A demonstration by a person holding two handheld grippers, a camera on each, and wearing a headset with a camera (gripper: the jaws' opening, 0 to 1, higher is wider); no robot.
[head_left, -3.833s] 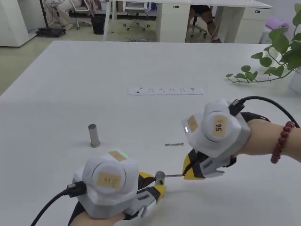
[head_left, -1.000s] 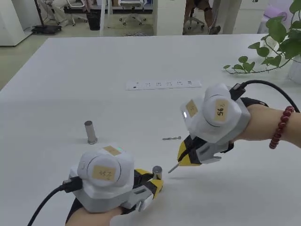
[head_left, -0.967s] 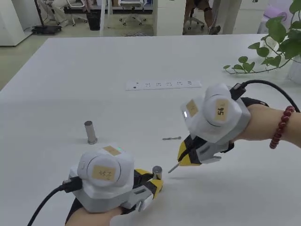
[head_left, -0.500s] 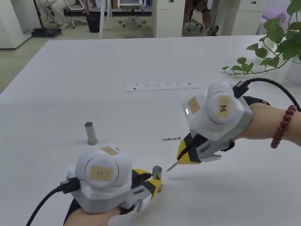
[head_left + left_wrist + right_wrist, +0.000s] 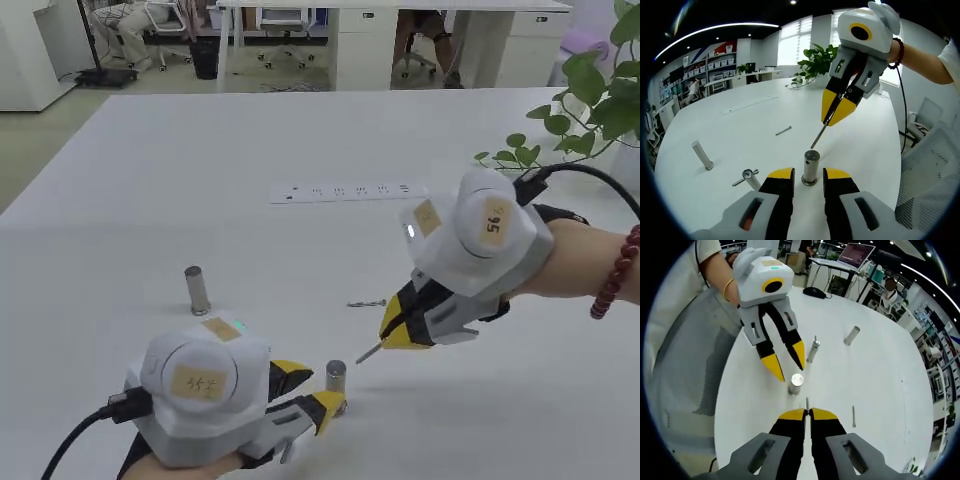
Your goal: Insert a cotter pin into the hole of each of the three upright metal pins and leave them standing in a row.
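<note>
A short upright metal pin (image 5: 336,384) (image 5: 810,167) (image 5: 796,383) stands just off the tips of my left gripper (image 5: 322,388) (image 5: 809,174) (image 5: 790,372), whose jaws are open on either side of it without touching. My right gripper (image 5: 386,338) (image 5: 807,412) (image 5: 832,120) is shut on a cotter pin (image 5: 367,352) (image 5: 818,135) (image 5: 807,403), its free end slanting down toward the pin's top from the right. A second pin (image 5: 752,179) (image 5: 813,351) stands close by with a cotter pin through its top. A bare third pin (image 5: 197,290) (image 5: 702,155) (image 5: 852,335) stands farther left.
A loose cotter pin (image 5: 367,303) (image 5: 783,131) (image 5: 853,416) lies on the white table beyond the grippers. A white power strip (image 5: 347,190) lies farther back, and a potted plant (image 5: 590,95) stands at the right edge. Chairs and desks stand beyond the table.
My left gripper's jaws have come apart from the upright pin and drawn slightly back. The right gripper keeps the cotter pin beside the pin's top. The head camera has shifted.
</note>
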